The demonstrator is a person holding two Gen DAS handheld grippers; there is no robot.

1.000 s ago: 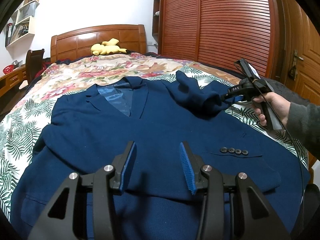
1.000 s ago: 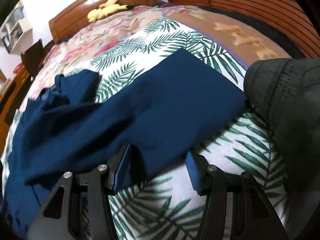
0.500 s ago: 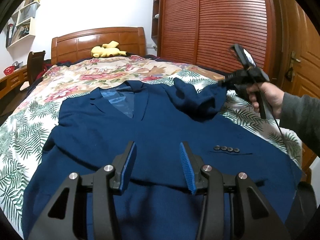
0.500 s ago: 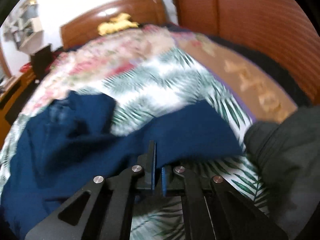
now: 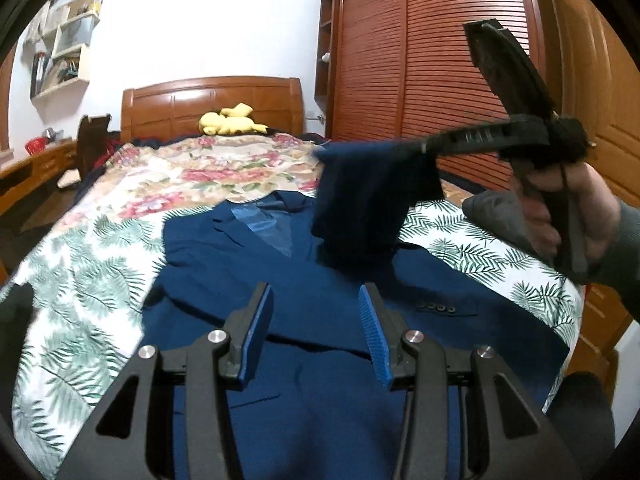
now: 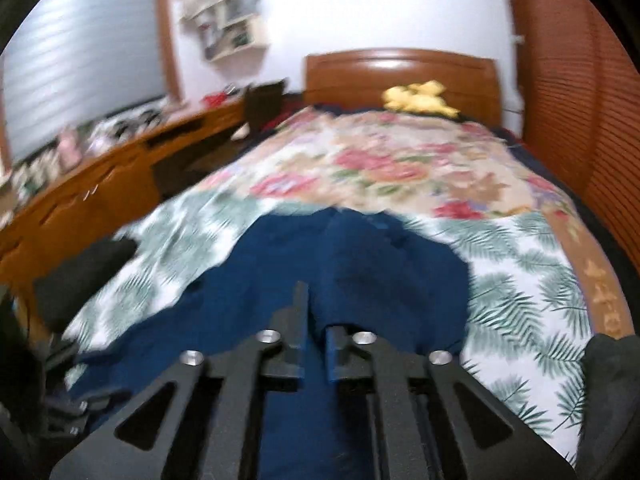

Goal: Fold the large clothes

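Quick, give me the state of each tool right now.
Left tool: open, empty, above the blue jacket.
Right tool: shut on the jacket sleeve, lifted off the bed; its grip has just loosened slightly.

I see the bed [image 5: 120, 248] under a floral-and-fern bedspread [image 5: 80, 280]; my navy jacket [image 5: 320, 312] lies across its foot end, a yellow plush toy [image 5: 232, 120] at the headboard edge.

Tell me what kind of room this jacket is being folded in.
A bedroom, most likely: the blue jacket lies on a bed with a floral cover and wooden headboard, beside a louvred wardrobe, with wall shelves nearby.
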